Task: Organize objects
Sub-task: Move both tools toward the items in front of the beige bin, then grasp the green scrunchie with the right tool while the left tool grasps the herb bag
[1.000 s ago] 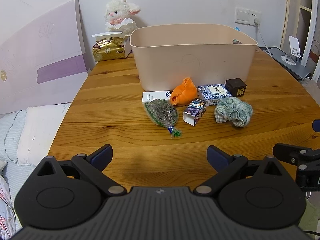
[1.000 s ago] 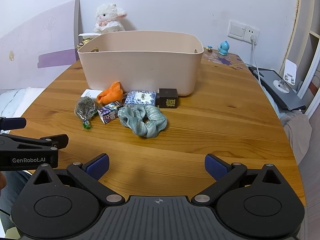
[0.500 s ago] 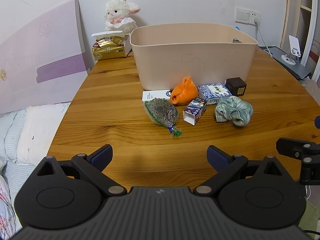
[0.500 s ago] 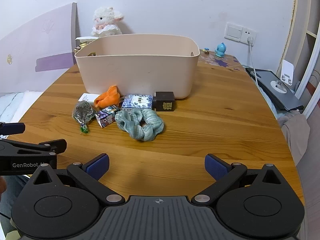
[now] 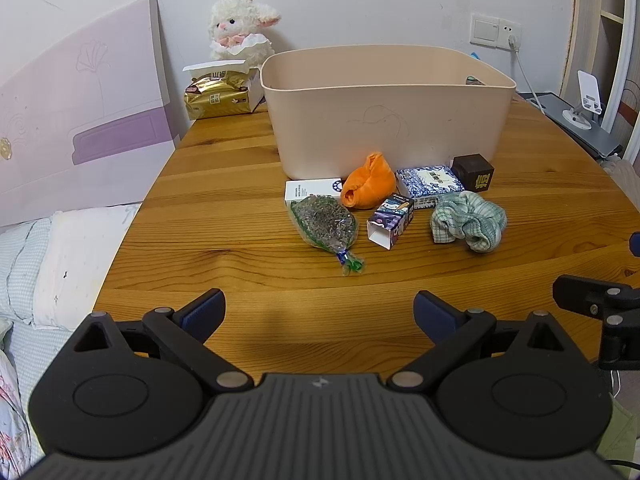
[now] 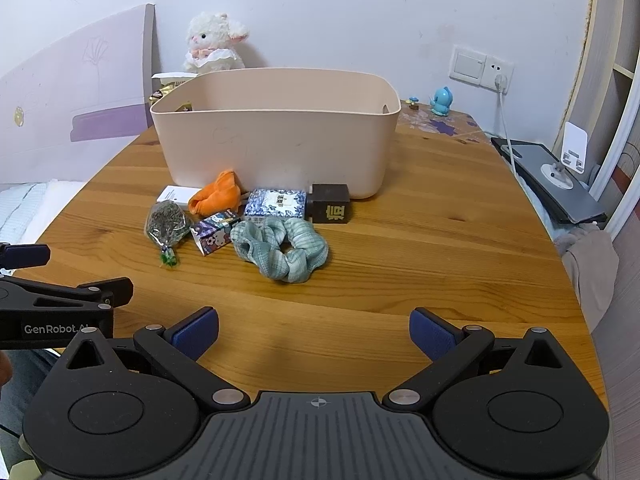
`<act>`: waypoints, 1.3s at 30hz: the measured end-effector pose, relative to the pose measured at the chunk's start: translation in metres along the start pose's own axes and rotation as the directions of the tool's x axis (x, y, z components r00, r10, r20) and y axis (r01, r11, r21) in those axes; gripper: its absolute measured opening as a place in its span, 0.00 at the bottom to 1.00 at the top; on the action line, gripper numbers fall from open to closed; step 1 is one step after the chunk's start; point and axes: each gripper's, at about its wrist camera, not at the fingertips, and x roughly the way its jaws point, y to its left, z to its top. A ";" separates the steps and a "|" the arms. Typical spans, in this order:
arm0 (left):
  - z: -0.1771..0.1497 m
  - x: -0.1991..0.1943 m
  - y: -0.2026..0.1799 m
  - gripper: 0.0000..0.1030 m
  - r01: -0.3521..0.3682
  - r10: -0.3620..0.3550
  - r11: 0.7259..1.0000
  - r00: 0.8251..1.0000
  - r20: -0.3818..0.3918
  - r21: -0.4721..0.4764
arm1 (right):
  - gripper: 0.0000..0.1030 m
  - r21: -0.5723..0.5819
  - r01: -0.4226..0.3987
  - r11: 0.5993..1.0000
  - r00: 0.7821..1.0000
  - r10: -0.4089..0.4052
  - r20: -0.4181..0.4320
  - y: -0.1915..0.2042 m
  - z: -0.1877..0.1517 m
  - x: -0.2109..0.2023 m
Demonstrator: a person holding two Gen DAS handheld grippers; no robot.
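Observation:
A beige bin (image 5: 384, 120) (image 6: 276, 148) stands on the wooden table (image 5: 224, 216). In front of it lie a white box (image 5: 310, 189), an orange pouch (image 5: 368, 186) (image 6: 216, 198), a bag of dried herbs (image 5: 326, 222) (image 6: 166, 222), a small cartoon carton (image 5: 390, 220) (image 6: 214, 236), a blue-and-white patterned box (image 5: 430, 182) (image 6: 276, 204), a dark brown cube (image 5: 474, 172) (image 6: 330, 208) and a green scrunchie (image 5: 468, 224) (image 6: 282, 246). My left gripper (image 5: 320, 312) is open and empty near the table's front edge. My right gripper (image 6: 314, 330) is open and empty, short of the scrunchie.
A plush lamb (image 5: 240, 28) and a gold tissue pack (image 5: 218, 94) stand behind the bin at the left. A blue figurine (image 6: 440, 102) is at the back right. A bed (image 5: 48, 264) lies left of the table; a grey stand (image 6: 556, 178) lies right.
The right gripper has moved a little forward and to the right towards the objects. The left gripper has barely moved. Both stay open.

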 end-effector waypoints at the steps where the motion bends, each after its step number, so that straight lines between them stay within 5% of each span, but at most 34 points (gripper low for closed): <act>1: 0.000 0.000 0.000 0.98 0.000 0.000 1.000 1.000 0.000 0.000 | 1.00 0.000 0.000 1.000 1.000 0.000 0.000 0.000 0.000 0.000; 21: 0.003 0.011 0.003 0.98 0.002 -0.002 1.000 1.000 -0.014 -0.001 | 1.00 -0.046 0.001 0.999 1.000 0.000 0.021 0.003 0.011 0.010; 39: 0.026 0.056 0.017 0.98 0.018 -0.021 0.999 0.997 -0.068 -0.039 | 1.00 -0.063 -0.037 0.997 0.999 0.036 -0.028 0.005 0.037 0.063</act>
